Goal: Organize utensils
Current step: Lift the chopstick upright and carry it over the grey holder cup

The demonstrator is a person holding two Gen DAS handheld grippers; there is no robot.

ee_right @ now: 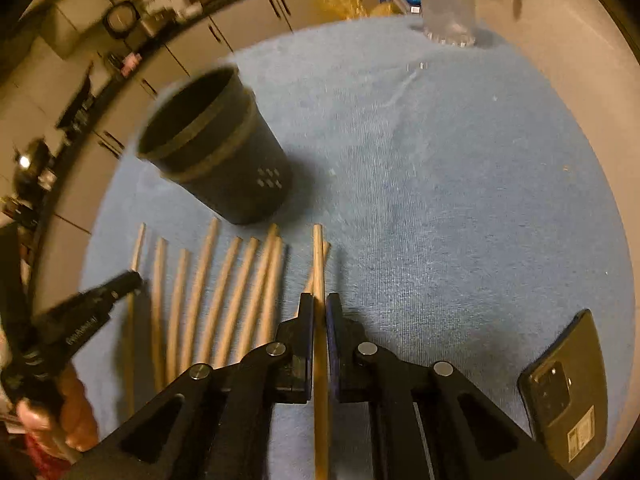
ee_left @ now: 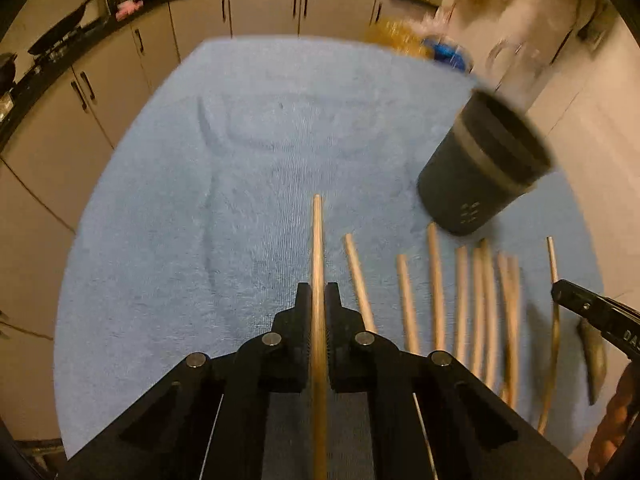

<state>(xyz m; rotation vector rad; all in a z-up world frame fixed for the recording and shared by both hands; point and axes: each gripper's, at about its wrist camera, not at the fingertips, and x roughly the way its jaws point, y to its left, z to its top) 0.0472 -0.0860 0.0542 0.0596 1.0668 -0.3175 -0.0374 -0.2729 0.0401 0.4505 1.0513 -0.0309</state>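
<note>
Several wooden chopsticks (ee_left: 462,300) lie side by side on a blue cloth (ee_left: 240,200); they also show in the right wrist view (ee_right: 224,296). A dark round holder (ee_left: 484,168) stands beyond them, and shows in the right wrist view (ee_right: 216,152) too. My left gripper (ee_left: 318,292) is shut on one chopstick (ee_left: 317,240), held above the cloth. My right gripper (ee_right: 319,300) is shut on another chopstick (ee_right: 318,260) at the right end of the row. The right gripper also shows in the left wrist view (ee_left: 564,292), the left gripper in the right wrist view (ee_right: 132,280).
A black phone (ee_right: 568,392) lies on the cloth at the right. A clear glass jug (ee_right: 448,4) stands at the far edge. Kitchen cabinets (ee_left: 264,12) and a cluttered counter run behind the table.
</note>
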